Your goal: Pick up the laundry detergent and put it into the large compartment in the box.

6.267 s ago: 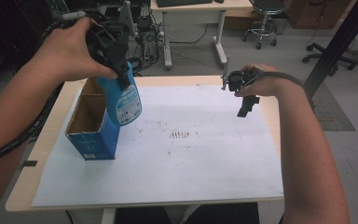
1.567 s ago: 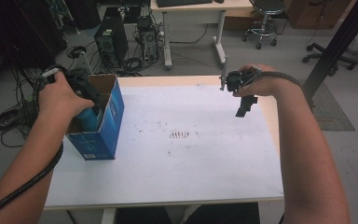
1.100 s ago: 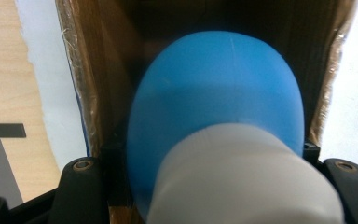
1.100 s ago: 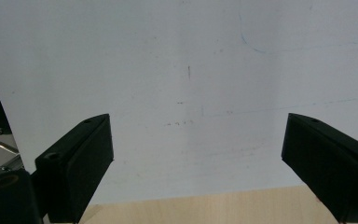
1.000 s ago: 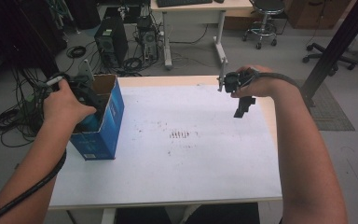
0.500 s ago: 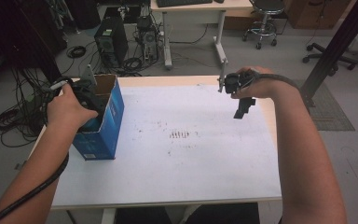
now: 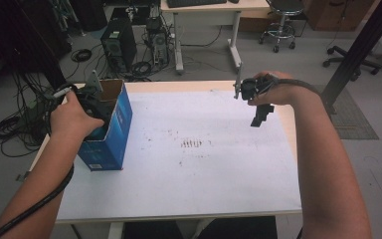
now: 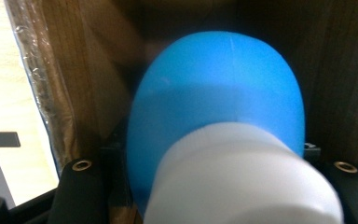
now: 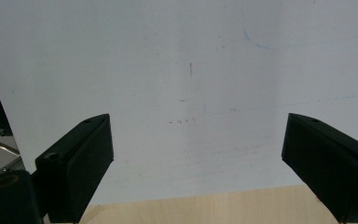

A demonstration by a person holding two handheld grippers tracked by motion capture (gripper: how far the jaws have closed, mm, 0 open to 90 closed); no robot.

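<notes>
Your left claw (image 7: 98, 107), at the frame's left, is clamped on the blue bottle (image 8: 216, 107) inside the blue box (image 7: 110, 134). The bottle looks like smooth, slippery plastic, so grip at the neck below the white cap (image 8: 242, 179). Your right claw (image 9: 196, 163) hangs wide and empty over the tabletop (image 7: 219, 149).

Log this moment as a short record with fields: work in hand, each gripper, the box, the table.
work in hand: blue bottle with a white cap goes into the blue box
left gripper: inside the box's open top, shut on the bottle
right gripper: open, nothing between its jaws, held above the white sheet
box: upright at the table's left edge, brown cardboard inside
table: light wood, mostly covered by the sheet
</notes>
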